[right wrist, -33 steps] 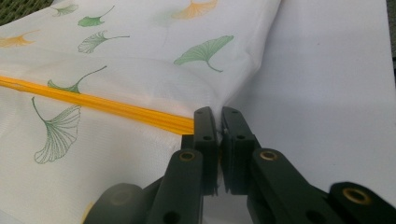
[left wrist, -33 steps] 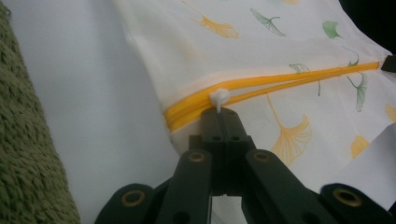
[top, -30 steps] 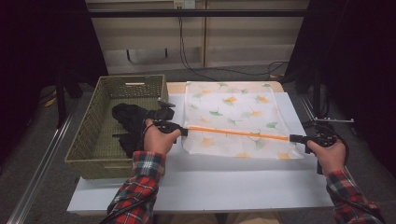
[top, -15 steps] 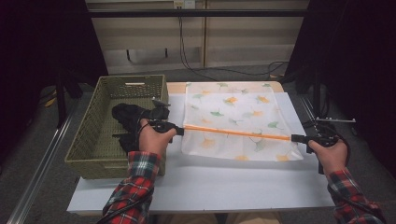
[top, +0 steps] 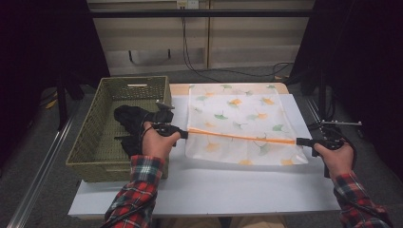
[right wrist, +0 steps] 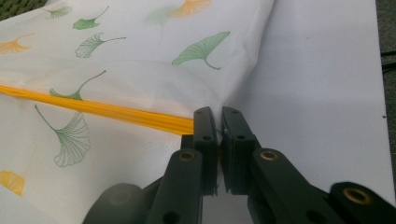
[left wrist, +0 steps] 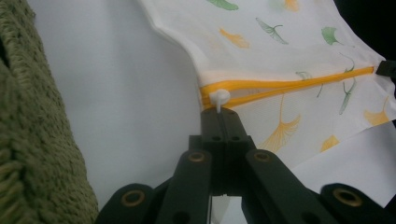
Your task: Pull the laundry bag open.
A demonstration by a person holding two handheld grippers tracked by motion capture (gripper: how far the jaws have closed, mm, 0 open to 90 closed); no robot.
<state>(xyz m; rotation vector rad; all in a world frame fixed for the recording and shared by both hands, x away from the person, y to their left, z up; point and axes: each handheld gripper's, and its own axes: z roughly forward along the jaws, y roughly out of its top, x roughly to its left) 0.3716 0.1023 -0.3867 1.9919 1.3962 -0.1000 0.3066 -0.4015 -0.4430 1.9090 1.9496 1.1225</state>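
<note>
At the bottom of the high view the person's two forearms reach in over the white table (top: 199, 190). Left of centre, the left gripper (top: 183, 134) has its jaws closed on the white zipper pull (left wrist: 218, 98) at the left end of the orange zipper (top: 242, 137); at the right edge, the right gripper (top: 300, 140) is clamped tight on the other end of the laundry bag (top: 237, 118), which lies flat mid-frame, holding the zipper taut. To work the zipper cleanly, I judge the right grip should stay fixed while the left draws the pull straight along the zipper line, level and low. Farther left sits the green basket (top: 95, 142) with dark clothes (top: 130, 118) inside.
</note>
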